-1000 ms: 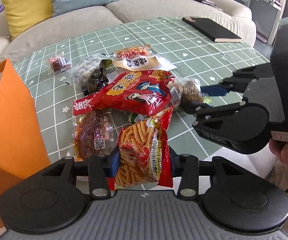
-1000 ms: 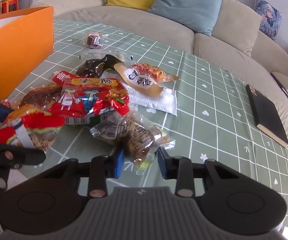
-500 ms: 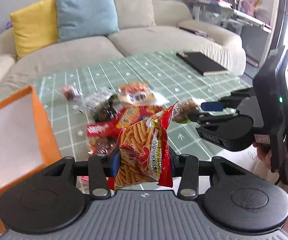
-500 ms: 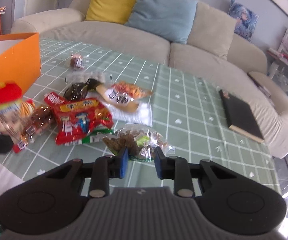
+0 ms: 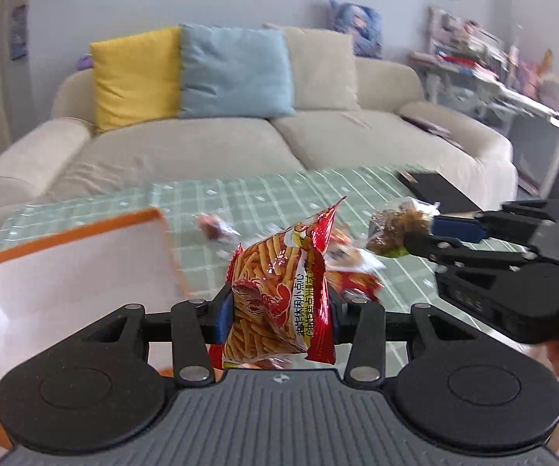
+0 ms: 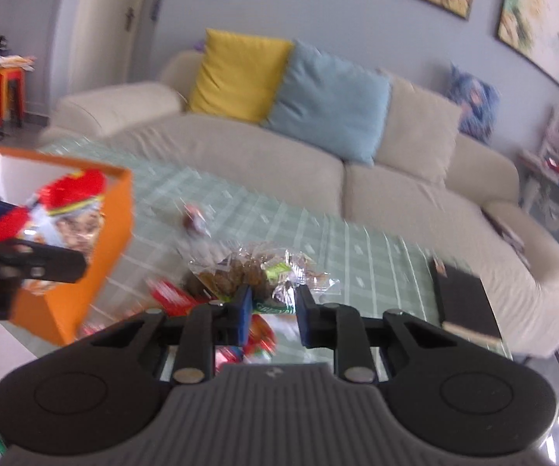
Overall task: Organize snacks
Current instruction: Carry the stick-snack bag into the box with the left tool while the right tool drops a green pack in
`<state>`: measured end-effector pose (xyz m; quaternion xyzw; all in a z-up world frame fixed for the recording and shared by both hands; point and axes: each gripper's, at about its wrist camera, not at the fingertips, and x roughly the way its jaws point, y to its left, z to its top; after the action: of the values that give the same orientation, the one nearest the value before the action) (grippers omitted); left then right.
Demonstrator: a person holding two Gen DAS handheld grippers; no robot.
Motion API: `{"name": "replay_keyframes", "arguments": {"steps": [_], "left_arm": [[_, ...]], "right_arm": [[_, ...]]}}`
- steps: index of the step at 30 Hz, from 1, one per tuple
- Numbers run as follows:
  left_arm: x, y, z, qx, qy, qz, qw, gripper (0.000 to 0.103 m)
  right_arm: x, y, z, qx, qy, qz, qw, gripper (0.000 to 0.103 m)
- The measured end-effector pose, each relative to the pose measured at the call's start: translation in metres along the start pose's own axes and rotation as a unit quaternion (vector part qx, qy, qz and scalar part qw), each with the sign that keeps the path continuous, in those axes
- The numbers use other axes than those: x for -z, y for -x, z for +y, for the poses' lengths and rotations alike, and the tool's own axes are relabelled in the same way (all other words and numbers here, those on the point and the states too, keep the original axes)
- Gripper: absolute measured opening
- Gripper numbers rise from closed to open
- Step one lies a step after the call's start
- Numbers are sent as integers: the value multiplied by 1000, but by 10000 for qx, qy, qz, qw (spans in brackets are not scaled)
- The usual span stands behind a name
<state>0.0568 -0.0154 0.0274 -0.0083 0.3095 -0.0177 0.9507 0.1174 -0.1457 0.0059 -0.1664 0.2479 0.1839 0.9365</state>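
While both packets hang clear of the table [image 5: 263,198], I have the left gripper [image 5: 279,306] clamped on the chip bag [image 5: 275,295], gripped low so most of it stands up between the fingers. My right gripper [image 6: 269,310] is closing its jaws on the clear nut bag [image 6: 256,272], pads on the crinkled lower edge, the bulk sticking out beyond them. The orange box [image 5: 65,272] stands open to the left, and seen from the right wrist the chip bag is about level with its rim.

To do this well I'd carry the chip bag over the rim before easing the grip, so it drops inside, not onto the wall. The nut bag is pinched by thin film only and looks likely to slip, so I'd move it gently. More snacks [image 6: 170,295] lie on the table below, blurred
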Motion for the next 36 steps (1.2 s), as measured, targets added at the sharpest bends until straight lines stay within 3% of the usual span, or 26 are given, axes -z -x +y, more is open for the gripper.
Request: {"name": "replay_keyframes", "arguments": {"steps": [6,7,16,25,32,36], "left_arm": [[-5,8,41,-596,446,-168,9971,50],[-6,9,49,-677,555,-152,9960,50],[-2,2,119,-1307,1236,210,9835,50],[17,-20,164,-1235,1809,843,9721,50],[20,-49,184,-1037,2009,1494,9626,50],[23,-62,195,-870,2277,1815,9527,51]], "right_arm": [[-40,15,39,-455,285,-528,9972,19],[-46,15,46,-547,340,-593,9962,9],[-82,-7,117,-1332,848,-708,9849,2],[-85,-52,169,-1959,1203,-19,9732,0],[-87,-79,183,-2185,1345,721,9638,0],[-88,-91,186,-2274,1280,1159,9584,0]]}}
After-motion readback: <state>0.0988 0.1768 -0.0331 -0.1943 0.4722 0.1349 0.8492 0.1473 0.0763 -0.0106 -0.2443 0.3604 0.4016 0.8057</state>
